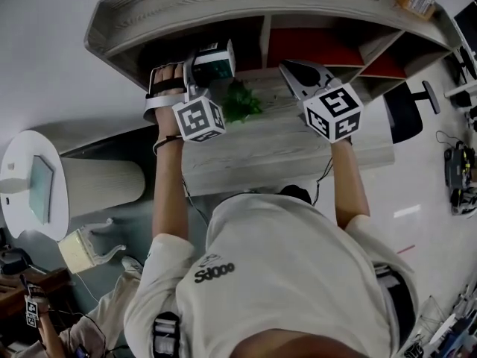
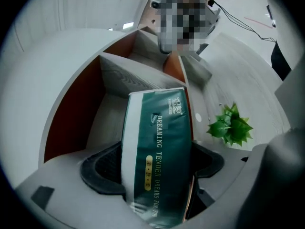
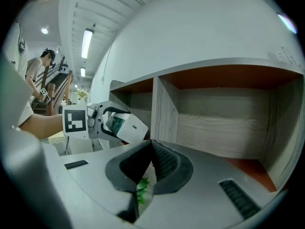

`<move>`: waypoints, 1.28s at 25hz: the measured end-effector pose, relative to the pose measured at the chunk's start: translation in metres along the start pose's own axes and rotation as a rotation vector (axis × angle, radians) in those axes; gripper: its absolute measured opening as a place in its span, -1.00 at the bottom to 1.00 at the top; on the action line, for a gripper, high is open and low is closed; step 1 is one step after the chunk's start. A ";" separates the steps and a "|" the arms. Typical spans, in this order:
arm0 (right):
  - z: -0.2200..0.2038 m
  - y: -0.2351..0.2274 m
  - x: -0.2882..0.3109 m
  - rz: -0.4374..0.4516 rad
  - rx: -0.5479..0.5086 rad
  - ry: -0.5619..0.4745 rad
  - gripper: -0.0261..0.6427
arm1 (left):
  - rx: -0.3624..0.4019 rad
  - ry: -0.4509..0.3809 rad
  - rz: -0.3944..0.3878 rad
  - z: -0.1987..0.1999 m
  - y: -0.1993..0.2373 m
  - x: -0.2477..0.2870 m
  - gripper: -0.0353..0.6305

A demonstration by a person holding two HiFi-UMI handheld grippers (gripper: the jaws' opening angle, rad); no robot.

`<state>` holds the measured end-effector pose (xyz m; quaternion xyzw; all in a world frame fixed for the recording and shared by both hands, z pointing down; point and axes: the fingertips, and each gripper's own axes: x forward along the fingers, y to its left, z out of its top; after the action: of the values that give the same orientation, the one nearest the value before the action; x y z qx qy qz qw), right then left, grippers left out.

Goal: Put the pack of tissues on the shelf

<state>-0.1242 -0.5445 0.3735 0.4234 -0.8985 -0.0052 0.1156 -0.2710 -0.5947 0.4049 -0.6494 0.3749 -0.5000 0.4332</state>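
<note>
L gripper (image 1: pixel 200 69) is clamped on the pack (image 2: pixel 159 151), which fills the gap between its jaws. The pack's long axis runs fwd along the jaws, far end at the mouth of the shelf's (image 1: pixel 186 6) left bay (image 2: pixel 114 118), close to the divider (image 2: pixel 177 73). L is clearly nearer that bay. R gripper (image 3: pixel 150 146) has its jaws pressed together w/ nothing in them and faces the next bay over. The bay floor looks bare, so prob. push in and slightly left. The plant (image 2: pixel 231 128) sits on the wood-grain desk (image 1: pixel 283 151) to the right, apart from the pack. White wall behind.

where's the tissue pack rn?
Head view, left side: tissue pack clamped in the left gripper, before the shelf, left compartment, just left of the green plant.
</note>
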 end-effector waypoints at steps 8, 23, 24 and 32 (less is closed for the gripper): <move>-0.010 0.007 0.004 0.003 0.011 0.044 -0.92 | -0.047 -0.051 -0.050 0.009 -0.005 -0.001 0.34; -0.025 0.005 0.008 0.025 0.067 0.071 -0.92 | -0.200 -0.098 -0.194 0.015 -0.019 0.010 0.34; -0.025 0.005 0.007 0.025 0.071 0.071 -0.92 | -0.220 -0.112 -0.211 0.016 -0.021 0.011 0.34; -0.017 -0.009 0.006 -0.006 0.092 0.043 -0.92 | -0.451 -0.232 -0.225 0.016 0.003 0.023 0.10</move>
<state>-0.1172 -0.5529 0.3905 0.4310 -0.8938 0.0448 0.1155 -0.2503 -0.6144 0.4072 -0.8201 0.3501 -0.3710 0.2593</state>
